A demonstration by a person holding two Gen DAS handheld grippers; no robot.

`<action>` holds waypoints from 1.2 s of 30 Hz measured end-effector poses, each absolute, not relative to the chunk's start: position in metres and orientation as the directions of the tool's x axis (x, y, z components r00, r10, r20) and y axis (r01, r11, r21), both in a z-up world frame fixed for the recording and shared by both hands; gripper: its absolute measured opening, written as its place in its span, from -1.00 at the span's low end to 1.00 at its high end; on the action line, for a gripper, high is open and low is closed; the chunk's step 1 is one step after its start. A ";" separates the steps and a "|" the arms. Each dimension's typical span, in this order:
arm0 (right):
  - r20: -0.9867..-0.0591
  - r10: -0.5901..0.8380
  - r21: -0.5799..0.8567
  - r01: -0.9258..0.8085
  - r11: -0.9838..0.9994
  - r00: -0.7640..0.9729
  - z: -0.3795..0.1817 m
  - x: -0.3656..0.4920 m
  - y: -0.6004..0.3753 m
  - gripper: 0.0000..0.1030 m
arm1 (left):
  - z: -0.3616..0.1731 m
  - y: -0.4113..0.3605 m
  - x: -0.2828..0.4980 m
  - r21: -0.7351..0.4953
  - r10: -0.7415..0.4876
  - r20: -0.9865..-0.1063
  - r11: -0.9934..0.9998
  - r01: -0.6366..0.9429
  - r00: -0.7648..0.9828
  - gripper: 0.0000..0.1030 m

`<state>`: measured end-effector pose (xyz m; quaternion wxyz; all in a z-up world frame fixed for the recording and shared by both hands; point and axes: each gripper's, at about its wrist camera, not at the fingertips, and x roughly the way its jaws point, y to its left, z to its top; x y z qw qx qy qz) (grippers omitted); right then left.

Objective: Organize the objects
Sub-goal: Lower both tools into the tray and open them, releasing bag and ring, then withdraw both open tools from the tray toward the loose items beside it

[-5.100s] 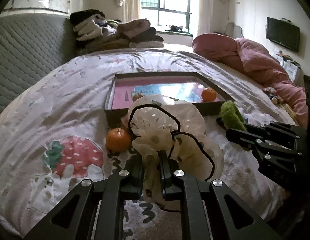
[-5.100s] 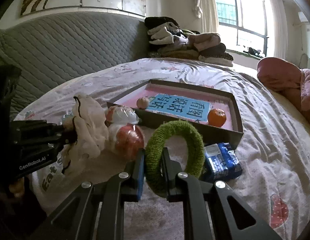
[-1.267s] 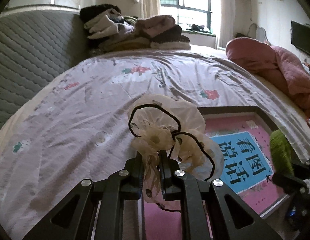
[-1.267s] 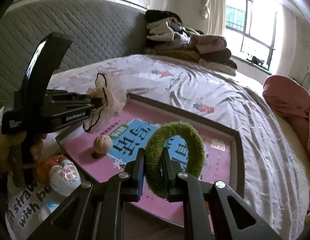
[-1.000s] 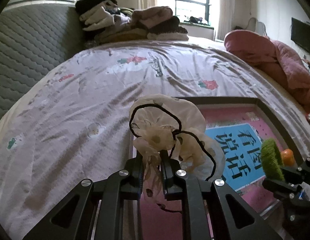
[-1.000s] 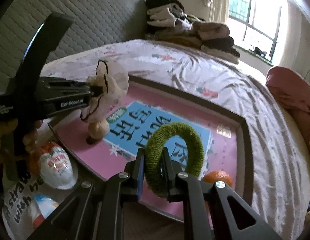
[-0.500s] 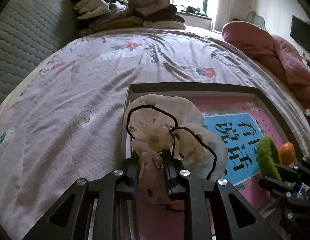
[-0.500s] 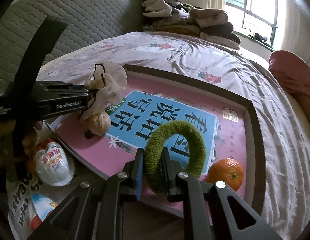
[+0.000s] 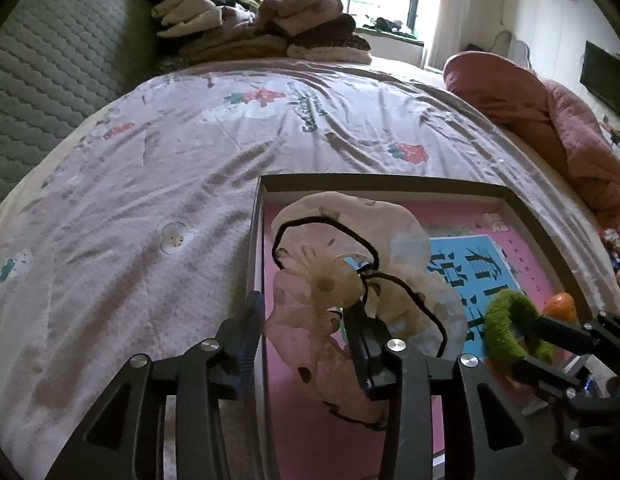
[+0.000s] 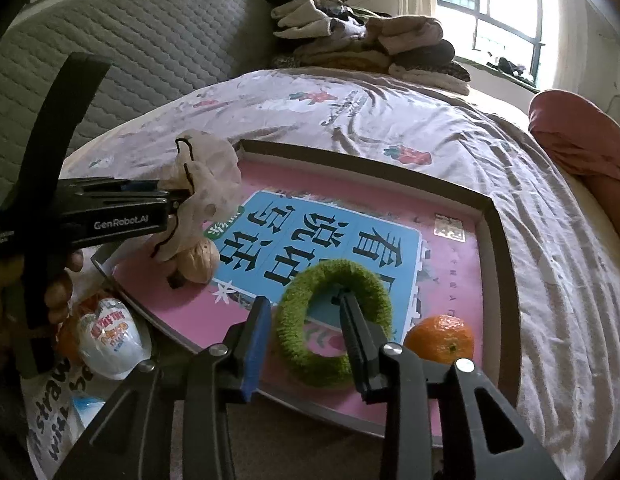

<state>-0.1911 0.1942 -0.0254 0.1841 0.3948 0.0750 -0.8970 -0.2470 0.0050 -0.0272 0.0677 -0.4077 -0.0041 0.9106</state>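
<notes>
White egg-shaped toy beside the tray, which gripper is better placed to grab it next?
Probably left. The left gripper hangs open nearest the white egg-shaped toy; the right gripper, farther off, has a green fuzzy scrunchie looped on one finger.

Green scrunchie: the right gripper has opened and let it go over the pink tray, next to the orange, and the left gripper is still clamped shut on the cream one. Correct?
Not quite. The left gripper is open too, as the left wrist view shows: its fingers stand apart around the cream scrunchie. The rest holds: right gripper open, green scrunchie in the pink tray beside the orange.
</notes>
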 end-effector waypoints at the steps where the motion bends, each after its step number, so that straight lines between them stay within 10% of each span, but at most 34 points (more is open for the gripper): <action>1: -0.734 -0.271 0.011 0.388 -0.922 -0.623 -0.025 -0.191 0.194 -0.30 | -0.026 0.005 -0.246 -0.063 0.127 -0.740 -0.991 -0.120 -0.660 -0.15; 36: -0.607 -0.300 0.013 0.369 -0.929 -0.736 0.037 -0.163 0.208 -0.06 | 0.054 0.000 -0.183 -0.093 0.167 -0.647 -0.986 -0.141 -0.744 0.37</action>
